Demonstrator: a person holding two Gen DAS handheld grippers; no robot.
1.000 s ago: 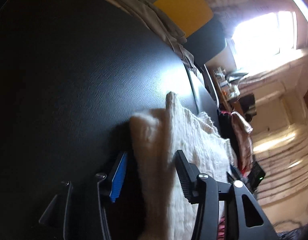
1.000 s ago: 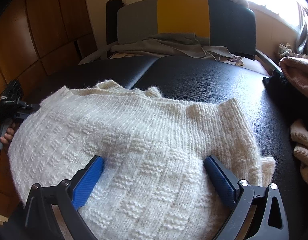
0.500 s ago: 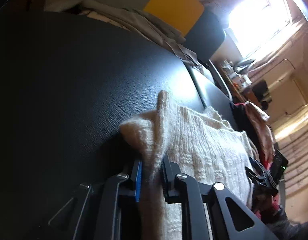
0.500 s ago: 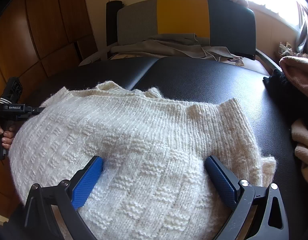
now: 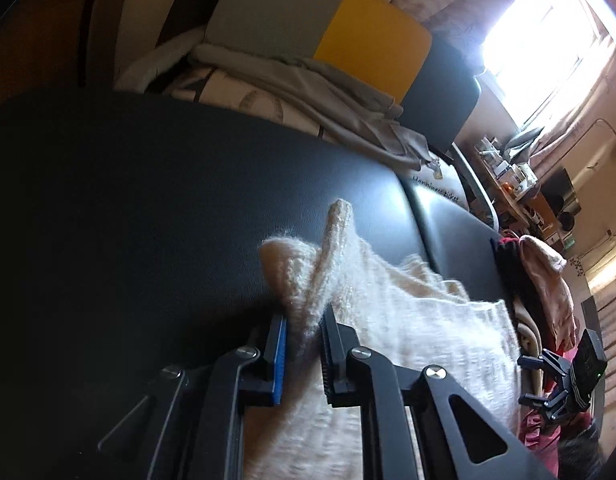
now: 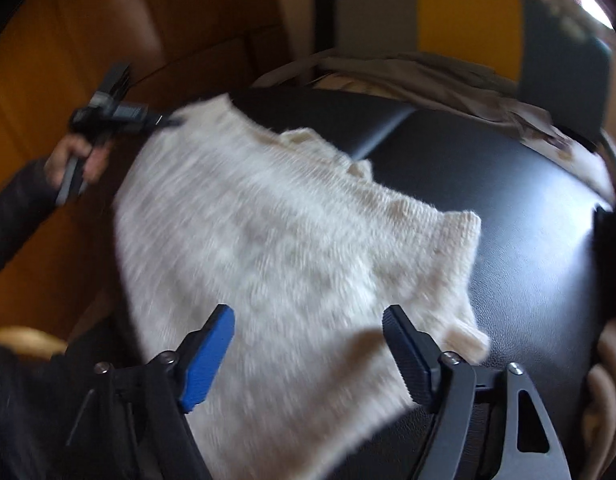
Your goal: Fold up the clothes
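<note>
Surface: a big black padded table (image 5: 155, 208) with a seam down the middle. It looks smooth and a bit shiny.
Room: brown wood panels (image 6: 79, 40) are on the left wall. A bright window (image 5: 548, 32) with light curtains is at the far right.
Chair: a chair back (image 5: 348, 36) in grey, yellow and dark blocks stands at the far edge of the table. Grey and beige cloth (image 5: 316, 92) lies heaped in front of it.
Shelf: a far shelf (image 5: 512, 178) by the window is full of small things, too tiny to tell apart.
Writing: a white bag (image 5: 440, 188) at the far table edge has dark words. The first word looks like "Happiness"; the rest I cannot read.
Pile: more clothes (image 5: 540, 276), pink, red and black, sit at the right side of the table.
Sweater: a fluffy cream knit sweater (image 6: 291, 248) lies on the near half of the table. Its left edge is lifted up.
Left claw: the left gripper (image 5: 301, 340) is pressed together, pinching a bunched fold of the sweater edge. A hand (image 6: 77, 156) in a dark sleeve holds it.
Right claw: the right gripper (image 6: 308, 324) is spread over the sweater's near edge, and its jaws are closing. The cloth lies between them, but the pads are not squeezing it.
</note>
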